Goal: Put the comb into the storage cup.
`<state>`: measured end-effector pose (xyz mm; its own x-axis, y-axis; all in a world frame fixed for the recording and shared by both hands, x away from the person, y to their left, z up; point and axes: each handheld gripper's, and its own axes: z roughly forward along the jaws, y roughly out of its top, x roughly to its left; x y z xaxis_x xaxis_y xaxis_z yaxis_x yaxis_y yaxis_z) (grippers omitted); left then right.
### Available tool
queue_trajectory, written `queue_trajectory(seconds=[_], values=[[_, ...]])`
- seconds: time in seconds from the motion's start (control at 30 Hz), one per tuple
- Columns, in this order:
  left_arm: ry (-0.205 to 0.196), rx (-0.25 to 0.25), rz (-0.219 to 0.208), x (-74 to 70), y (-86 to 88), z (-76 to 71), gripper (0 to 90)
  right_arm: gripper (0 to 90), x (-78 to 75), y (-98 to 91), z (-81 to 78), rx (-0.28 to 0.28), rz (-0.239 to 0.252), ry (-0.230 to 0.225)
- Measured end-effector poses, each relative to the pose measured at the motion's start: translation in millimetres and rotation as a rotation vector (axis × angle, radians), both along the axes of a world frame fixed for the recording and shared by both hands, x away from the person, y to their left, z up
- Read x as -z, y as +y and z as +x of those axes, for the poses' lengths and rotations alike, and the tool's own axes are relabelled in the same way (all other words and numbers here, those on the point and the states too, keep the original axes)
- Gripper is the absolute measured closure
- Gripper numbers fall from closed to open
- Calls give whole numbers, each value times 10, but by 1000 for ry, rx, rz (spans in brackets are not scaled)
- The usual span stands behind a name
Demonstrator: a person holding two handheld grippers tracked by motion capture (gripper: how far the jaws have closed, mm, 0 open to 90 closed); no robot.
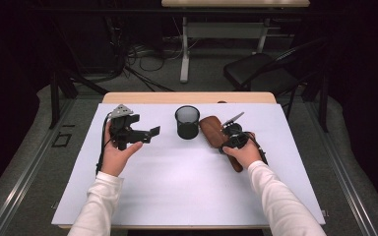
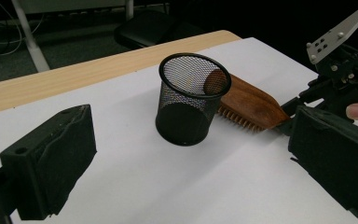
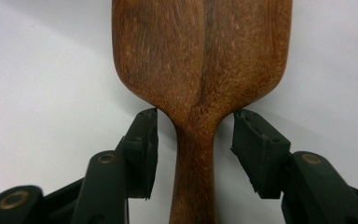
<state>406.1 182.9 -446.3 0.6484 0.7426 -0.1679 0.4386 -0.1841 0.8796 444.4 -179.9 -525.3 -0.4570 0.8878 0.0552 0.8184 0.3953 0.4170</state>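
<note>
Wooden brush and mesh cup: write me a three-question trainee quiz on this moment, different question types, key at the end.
1. True or false: the right gripper already clamps the wooden brush.
2. Which part of the brush lies between the right gripper's jaws? A) bristles B) neck of the handle C) tip of the head
3. Fill in: the mesh cup stands ____ on the white mat.

Key
1. False: gaps show on both sides of the handle.
2. B
3. upright
</note>
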Motion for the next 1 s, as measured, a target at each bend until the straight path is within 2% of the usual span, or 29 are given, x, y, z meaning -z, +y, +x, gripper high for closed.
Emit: queue_trajectory(seconds=[0.2, 0.27, 0.4, 0.63, 0.67, 0.7, 0.73, 0.9, 1.0], values=[[2, -1, 3, 10, -2, 5, 8, 538, 35, 30, 10, 12, 5, 11], [4, -2, 3, 13, 0, 7, 8, 547, 24, 27, 20, 4, -10, 20], [6, -4, 2, 17, 7, 12, 8, 557, 55, 30, 31, 12, 4, 5], [9, -4, 0, 23, 9, 14, 8, 597, 68, 46, 34, 25, -8, 22], [10, -4, -1, 26, 9, 14, 8, 605, 99, 48, 35, 26, 19, -3], [11, -5, -2, 30, 9, 15, 8, 608, 102, 52, 31, 35, 25, -4], [11, -5, -2, 31, 9, 16, 9, 616, 83, 41, 39, 17, 1, 12], [12, -5, -2, 35, 6, 19, 10, 647, 72, 45, 32, 24, -9, 25], [11, -6, -3, 32, 13, 19, 10, 665, 88, 42, 30, 23, 5, 7]])
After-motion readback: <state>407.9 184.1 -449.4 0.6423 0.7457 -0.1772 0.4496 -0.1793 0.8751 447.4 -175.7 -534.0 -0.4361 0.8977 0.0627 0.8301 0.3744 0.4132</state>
